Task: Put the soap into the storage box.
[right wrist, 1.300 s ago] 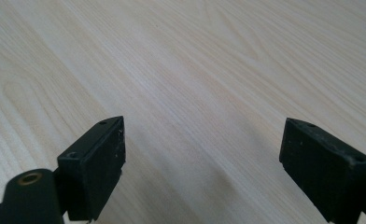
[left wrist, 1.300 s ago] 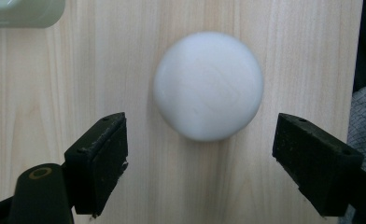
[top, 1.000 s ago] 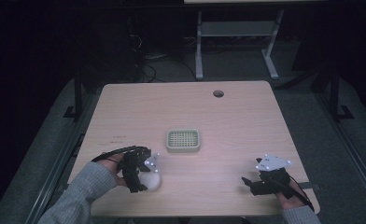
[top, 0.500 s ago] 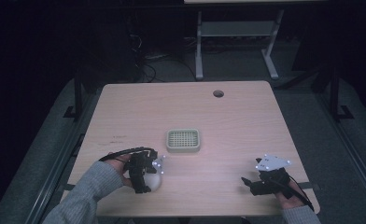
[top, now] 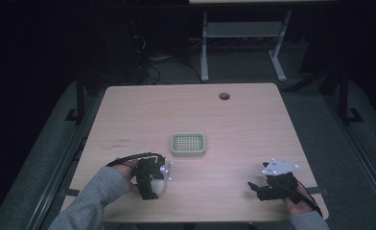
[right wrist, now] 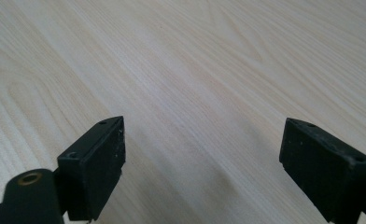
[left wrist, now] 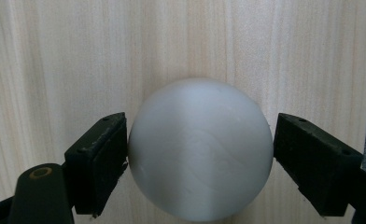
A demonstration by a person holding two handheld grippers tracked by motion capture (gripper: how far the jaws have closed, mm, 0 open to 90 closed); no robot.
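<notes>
Left gripper (left wrist: 197,154) over a ball (left wrist: 200,148), jaws spread to either side of it. Left jaw pad right at the ball's edge, perhaps just touching; right jaw pad a sliver clear, bare wood visible in the slit between. Not clamped, then: wide apart, bracketing the ball without a firm grip.

Ball: plain white, matt, smooth, round, no markings, a soft sheen across the top and a faint shadow on the lower half. Resting on the pale wooden table (top: 253,124), at the near left part of it, close to the near edge. From the high view, mostly hidden under the left gripper (top: 150,184), with a bit of white ball (top: 159,188) peeking out on the right side of the black frame. Held by a hand in a grey sleeve (top: 97,199) coming in from the near left.

Small square grid tray (top: 188,144), pale green, near the middle of the table, just beyond and to the right of the ball, apart from it.

Right gripper (right wrist: 202,161) at the near right of the table, jaws wide apart over bare wood, holding nothing. Seen from above as right gripper (top: 253,188), low to the tabletop, well apart from ball and tray.
</notes>
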